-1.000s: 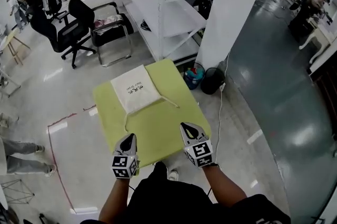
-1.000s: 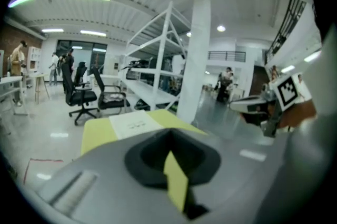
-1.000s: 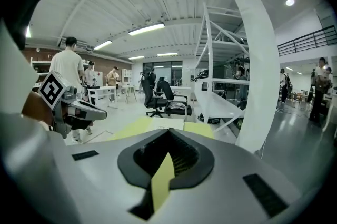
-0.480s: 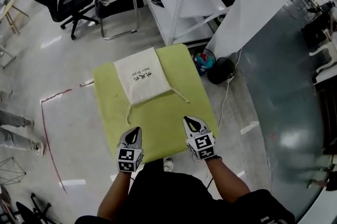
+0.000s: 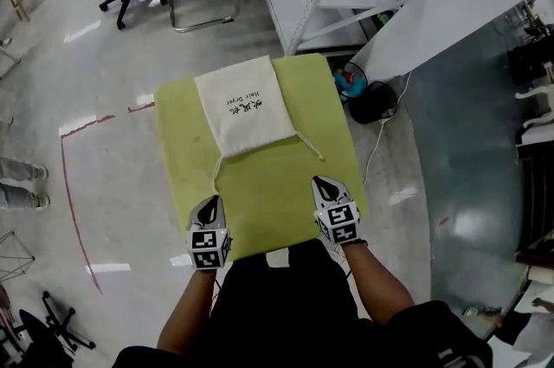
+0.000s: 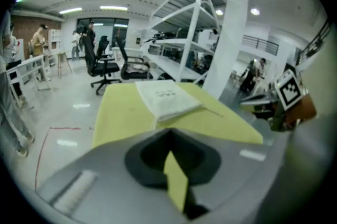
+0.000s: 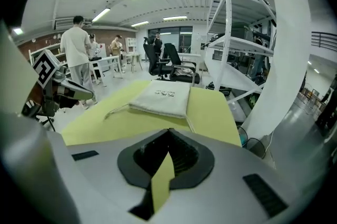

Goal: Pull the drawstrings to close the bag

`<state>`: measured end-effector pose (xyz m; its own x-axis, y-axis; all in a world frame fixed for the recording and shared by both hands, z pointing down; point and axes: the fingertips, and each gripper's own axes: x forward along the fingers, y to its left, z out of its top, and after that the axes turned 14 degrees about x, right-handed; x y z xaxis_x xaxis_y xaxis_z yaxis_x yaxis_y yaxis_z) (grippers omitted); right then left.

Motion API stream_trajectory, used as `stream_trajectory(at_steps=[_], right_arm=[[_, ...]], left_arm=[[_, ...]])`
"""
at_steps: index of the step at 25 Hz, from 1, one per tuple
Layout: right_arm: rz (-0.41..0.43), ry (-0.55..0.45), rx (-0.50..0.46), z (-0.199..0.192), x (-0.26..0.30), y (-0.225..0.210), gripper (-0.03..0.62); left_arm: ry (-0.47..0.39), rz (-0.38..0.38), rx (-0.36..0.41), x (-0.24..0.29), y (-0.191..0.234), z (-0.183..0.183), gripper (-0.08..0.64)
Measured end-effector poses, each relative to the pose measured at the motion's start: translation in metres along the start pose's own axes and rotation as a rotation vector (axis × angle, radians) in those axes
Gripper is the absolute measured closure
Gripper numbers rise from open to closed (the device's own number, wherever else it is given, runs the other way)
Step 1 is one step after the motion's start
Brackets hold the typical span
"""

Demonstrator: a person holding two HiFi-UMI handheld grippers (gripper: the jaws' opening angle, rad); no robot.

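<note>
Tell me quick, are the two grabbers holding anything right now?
Left gripper: jaws closed, holding nothing.
Right gripper: jaws closed, holding nothing.

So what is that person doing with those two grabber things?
A person holds a two-jaw gripper in each hand. The left gripper and right gripper are both shut and empty, over the near edge of a yellow-green table. A white cloth drawstring bag lies flat further along, its two thin cords trailing toward the grippers. Neither cord is touched yet.
</note>
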<state>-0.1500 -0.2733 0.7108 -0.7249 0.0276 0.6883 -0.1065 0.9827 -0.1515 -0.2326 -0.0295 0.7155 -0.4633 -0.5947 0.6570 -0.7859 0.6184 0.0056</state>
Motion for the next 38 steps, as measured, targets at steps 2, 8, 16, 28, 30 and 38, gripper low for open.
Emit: stream_trajectory(at_steps=[2, 8, 16, 28, 30, 38], right_arm=[[0.009, 0.02, -0.004, -0.004, 0.008, -0.007, 0.6], [0.041, 0.048, -0.036, -0.008, 0.028, -0.008, 0.6], [0.003, 0.079, 0.014, -0.021, 0.055, -0.045, 0.411], [0.044, 0.144, -0.001, -0.034, 0.097, -0.076, 0.431], [0.048, 0.156, -0.007, -0.037, 0.1, -0.077, 0.446], [0.078, 0.136, 0.031, -0.038, 0.099, -0.082, 0.462]], left_arm=[[0.02, 0.025, -0.004, 0.005, 0.003, -0.006, 0.555], [0.077, 0.052, -0.037, 0.019, 0.014, -0.024, 0.517], [0.174, 0.08, -0.073, 0.047, 0.019, -0.048, 0.318], [0.221, 0.079, -0.114, 0.074, 0.015, -0.062, 0.321], [0.226, 0.079, -0.118, 0.076, 0.011, -0.064, 0.322], [0.245, 0.126, -0.128, 0.081, 0.009, -0.069, 0.33]])
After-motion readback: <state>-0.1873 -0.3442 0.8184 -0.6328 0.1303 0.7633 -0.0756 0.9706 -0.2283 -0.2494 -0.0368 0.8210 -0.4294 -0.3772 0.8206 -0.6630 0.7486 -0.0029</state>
